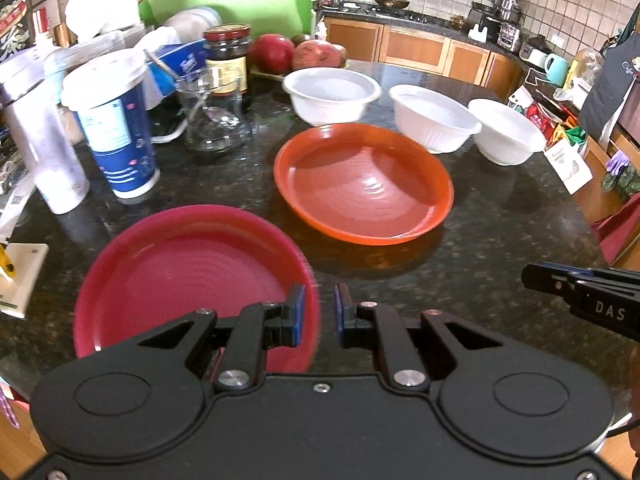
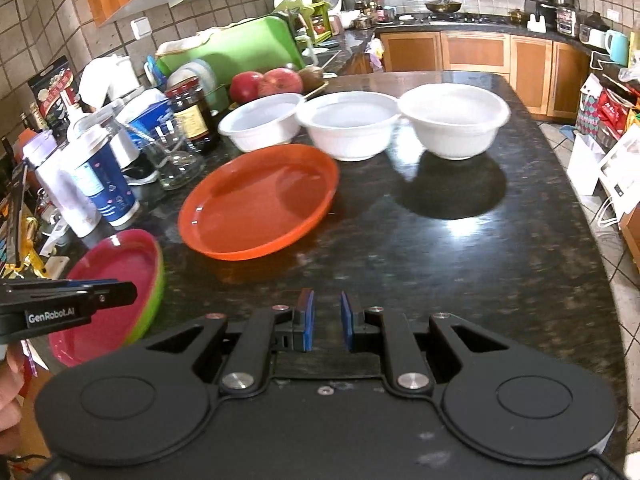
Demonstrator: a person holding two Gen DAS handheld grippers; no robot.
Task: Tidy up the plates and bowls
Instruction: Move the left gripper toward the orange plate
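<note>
On the dark stone countertop (image 2: 460,264) the dishes lie in loose groups. A pink plate (image 1: 188,276) sits at the near left edge; in the right wrist view a green rim shows beneath it, so it seems to rest on a green plate (image 2: 154,300). An orange plate (image 1: 364,184) lies farther in, near the middle, apart from the pink one. Behind it three white bowls (image 1: 434,118) stand in a row toward the far edge, side by side and unstacked.

The left gripper (image 1: 320,316) has its pads drawn close together with nothing between them; it hangs just over the near right rim of the pink plate. The right gripper (image 2: 327,320) is likewise nearly closed and empty, above bare counter at the near edge.

The orange plate lies ahead and slightly right of the left gripper, ahead and left of the right one. Being round, it offers no long axis. The left hand looks marginally nearer, and either gripper must open before taking a rim.
</note>
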